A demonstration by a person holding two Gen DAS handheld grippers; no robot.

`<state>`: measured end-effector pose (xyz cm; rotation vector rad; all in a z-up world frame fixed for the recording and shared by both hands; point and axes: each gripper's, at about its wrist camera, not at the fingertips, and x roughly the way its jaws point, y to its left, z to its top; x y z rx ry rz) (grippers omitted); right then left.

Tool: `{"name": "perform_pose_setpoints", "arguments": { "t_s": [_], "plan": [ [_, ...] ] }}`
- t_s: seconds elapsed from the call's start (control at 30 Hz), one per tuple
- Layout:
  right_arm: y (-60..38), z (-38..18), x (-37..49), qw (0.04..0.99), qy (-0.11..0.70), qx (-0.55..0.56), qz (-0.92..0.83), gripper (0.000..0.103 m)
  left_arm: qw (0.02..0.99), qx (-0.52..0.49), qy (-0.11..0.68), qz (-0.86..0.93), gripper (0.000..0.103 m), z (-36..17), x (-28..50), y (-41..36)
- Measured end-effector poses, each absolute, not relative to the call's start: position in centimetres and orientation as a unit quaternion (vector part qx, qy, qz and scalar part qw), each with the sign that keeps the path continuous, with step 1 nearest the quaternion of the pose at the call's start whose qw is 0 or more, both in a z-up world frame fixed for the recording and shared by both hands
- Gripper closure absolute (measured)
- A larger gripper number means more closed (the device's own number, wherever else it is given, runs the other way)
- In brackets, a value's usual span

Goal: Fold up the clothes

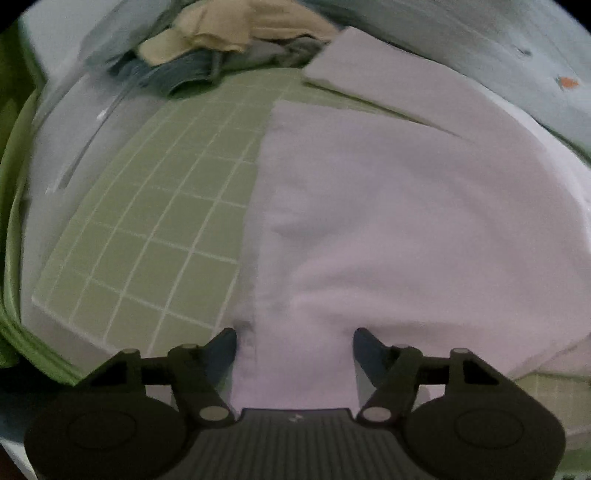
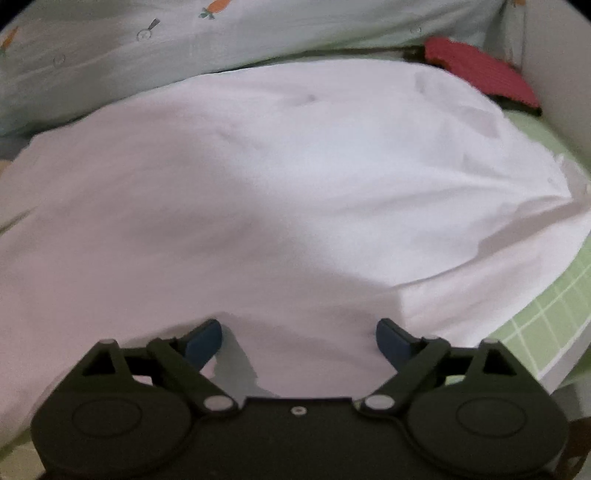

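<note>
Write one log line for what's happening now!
left gripper: open | right gripper: open | white cloth: flat on green mat

2 wrist fisheyes, low, close, facing forward, sharing white garment [image 1: 388, 221]

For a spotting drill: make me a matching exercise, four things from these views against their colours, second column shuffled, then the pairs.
Things:
1. garment under the right gripper
2. gridded mat
3. ribbed cloth at the far right
4. top of the clothes pile beyond the left gripper

Colours:
A. red
B. pale yellow
C. white
D. green with white lines

Pairs: 1-C, 2-D, 3-A, 4-B
</note>
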<state>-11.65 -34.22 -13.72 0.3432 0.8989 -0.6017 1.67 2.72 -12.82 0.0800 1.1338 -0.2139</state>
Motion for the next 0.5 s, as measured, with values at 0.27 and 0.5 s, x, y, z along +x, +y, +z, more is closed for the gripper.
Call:
{"name": "perform_pose_setpoints", "arguments": {
  "t_s": [0.27,0.5],
  "plan": [
    [-32.6,-13.4,-12.2,0.870,0.411,0.119,-0.245,0.091,0.849,0.034,0.518,-0.105,0.090,-12.7,0.7,4.1],
    [-32.5,-12.2,-14.4,0.883,0.393,0.123,-0.224,0.101,0.859,0.037,0.501,-0.100,0.099,-12.0,0.9,4.2]
  ]
}}
